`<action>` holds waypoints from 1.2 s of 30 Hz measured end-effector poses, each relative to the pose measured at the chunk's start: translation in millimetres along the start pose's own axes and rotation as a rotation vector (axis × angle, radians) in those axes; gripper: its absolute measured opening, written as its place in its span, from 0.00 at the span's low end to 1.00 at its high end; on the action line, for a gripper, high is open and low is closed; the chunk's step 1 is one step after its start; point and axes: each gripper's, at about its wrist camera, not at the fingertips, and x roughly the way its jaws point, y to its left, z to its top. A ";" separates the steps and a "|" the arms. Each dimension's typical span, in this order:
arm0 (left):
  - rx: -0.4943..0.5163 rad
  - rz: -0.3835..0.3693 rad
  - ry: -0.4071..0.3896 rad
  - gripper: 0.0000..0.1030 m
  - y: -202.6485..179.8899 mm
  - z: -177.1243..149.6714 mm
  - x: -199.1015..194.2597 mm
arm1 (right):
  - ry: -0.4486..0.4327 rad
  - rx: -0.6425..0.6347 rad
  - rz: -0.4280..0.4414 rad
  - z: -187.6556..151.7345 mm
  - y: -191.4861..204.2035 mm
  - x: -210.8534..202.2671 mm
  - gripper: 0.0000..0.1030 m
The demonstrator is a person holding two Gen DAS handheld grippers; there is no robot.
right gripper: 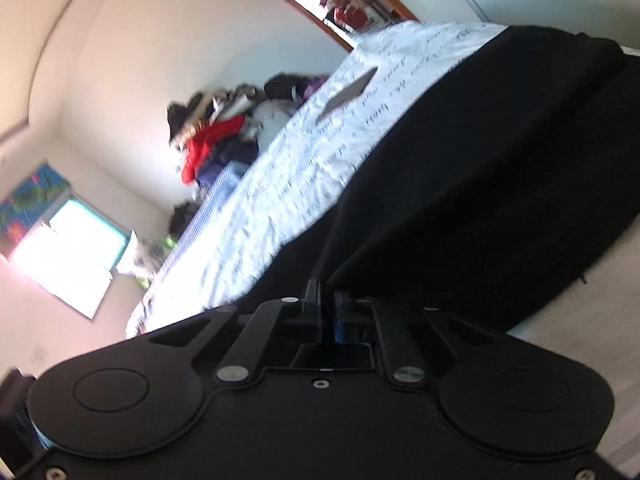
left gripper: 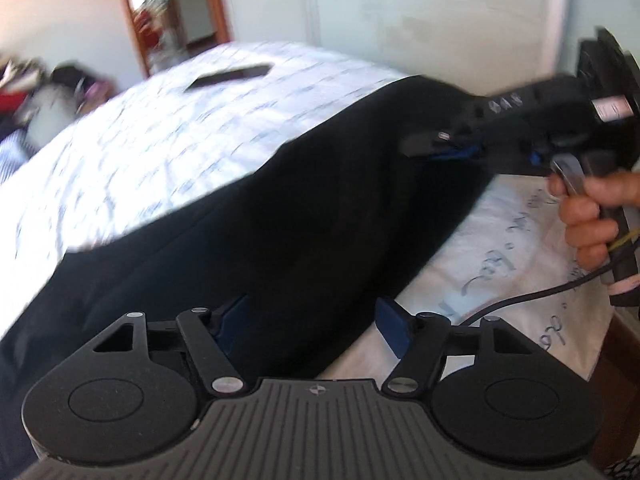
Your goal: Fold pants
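Pants [left gripper: 280, 208], black, lie stretched in a long band across the white bed cover [left gripper: 140, 152], which carries lines of dark handwriting-style script too blurred to read. A dark flat phone-like slab [left gripper: 230, 75] rests on the cover beyond them. The left gripper [left gripper: 310, 320] hangs released over the cloth, its blue pads wide apart and gripping nothing. The right gripper [right gripper: 327, 308] is clenched, with a fold of the black cloth seemingly pinched at its tips. Its handle sits in a hand [left gripper: 592, 220].
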 end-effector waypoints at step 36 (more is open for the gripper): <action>-0.206 -0.100 -0.081 0.42 16.5 12.3 18.1 | -0.330 0.177 -0.381 76.9 -83.7 -65.1 0.36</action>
